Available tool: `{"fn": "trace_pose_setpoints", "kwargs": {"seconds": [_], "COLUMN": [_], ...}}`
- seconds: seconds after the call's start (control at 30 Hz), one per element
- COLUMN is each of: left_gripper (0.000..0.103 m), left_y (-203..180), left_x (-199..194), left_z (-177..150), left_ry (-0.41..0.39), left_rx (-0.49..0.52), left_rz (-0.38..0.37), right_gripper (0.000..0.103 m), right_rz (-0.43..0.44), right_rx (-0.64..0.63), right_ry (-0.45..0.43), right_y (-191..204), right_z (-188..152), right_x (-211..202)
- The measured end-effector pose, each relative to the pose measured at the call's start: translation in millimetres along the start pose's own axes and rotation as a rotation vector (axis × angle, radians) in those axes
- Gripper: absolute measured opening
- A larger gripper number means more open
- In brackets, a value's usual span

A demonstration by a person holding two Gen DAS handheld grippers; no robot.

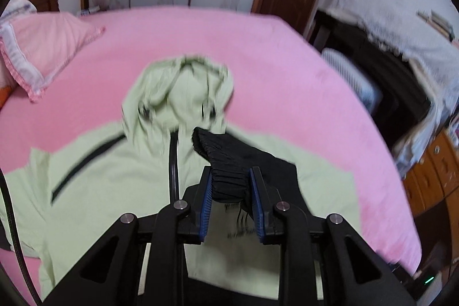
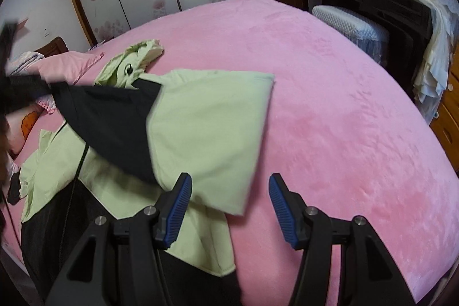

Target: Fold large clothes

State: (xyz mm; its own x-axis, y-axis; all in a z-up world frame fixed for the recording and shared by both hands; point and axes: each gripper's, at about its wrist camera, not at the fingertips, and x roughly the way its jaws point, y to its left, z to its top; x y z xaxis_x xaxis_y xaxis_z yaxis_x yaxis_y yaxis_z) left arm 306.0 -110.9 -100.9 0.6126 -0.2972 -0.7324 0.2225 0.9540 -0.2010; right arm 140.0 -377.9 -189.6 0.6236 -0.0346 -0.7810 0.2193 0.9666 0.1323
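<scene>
Folding a sleeve inward, we hold the jacket's (image 1: 109, 179) black cuff (image 1: 226, 182) in the left tool (image 1: 231, 185), the right tool (image 2: 229, 188) wide and empty; next we lay it across the chest.

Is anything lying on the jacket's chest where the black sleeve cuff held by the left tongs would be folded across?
Nothing visible does. The left tongs are clamped on the ribbed black sleeve cuff, and the pale green hooded jacket lies flat on the pink bedspread with its front bare. The right tongs are open, holding nothing.
</scene>
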Motion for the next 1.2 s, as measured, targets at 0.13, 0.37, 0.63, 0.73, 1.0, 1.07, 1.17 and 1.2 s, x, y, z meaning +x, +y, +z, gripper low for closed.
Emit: {"fn": "trace_pose_setpoints", "kwargs": {"seconds": [0.13, 0.37, 0.63, 0.73, 1.0, 1.07, 1.17, 1.2], "left_gripper": [0.023, 0.023, 0.023, 0.023, 0.023, 0.023, 0.023, 0.024], "left_y": [-1, 21, 87, 121, 169, 170, 169, 171], "left_x": [-33, -64, -64, -40, 19, 23, 25, 25], "left_z": [24, 33, -7, -36, -104, -114, -124, -125], "left_ry": [-0.103, -0.186, -0.184, -0.110, 0.049, 0.051, 0.063, 0.067], "left_rx": [-0.017, -0.059, -0.150, -0.195, -0.259, -0.240, -0.219, -0.217], "left_rz": [0.002, 0.061, 0.183, 0.239, 0.270, 0.283, 0.298, 0.297], "right_gripper": [0.056, 0.056, 0.029, 0.029, 0.028, 0.029, 0.029, 0.029], "right_rz": [0.008, 0.034, -0.042, -0.068, -0.111, -0.116, -0.125, -0.124], "right_rx": [-0.024, -0.116, -0.094, -0.115, -0.161, -0.157, -0.148, -0.144], "right_ry": [0.034, 0.045, 0.041, 0.038, 0.052, 0.066, 0.090, 0.095], "right_y": [4, 39, 48, 53, 60, 61, 62, 61], "right_z": [-4, 6, 24, 24, 16, 16, 13, 12], "right_x": [15, 43, 71, 72, 74, 76, 79, 79]}}
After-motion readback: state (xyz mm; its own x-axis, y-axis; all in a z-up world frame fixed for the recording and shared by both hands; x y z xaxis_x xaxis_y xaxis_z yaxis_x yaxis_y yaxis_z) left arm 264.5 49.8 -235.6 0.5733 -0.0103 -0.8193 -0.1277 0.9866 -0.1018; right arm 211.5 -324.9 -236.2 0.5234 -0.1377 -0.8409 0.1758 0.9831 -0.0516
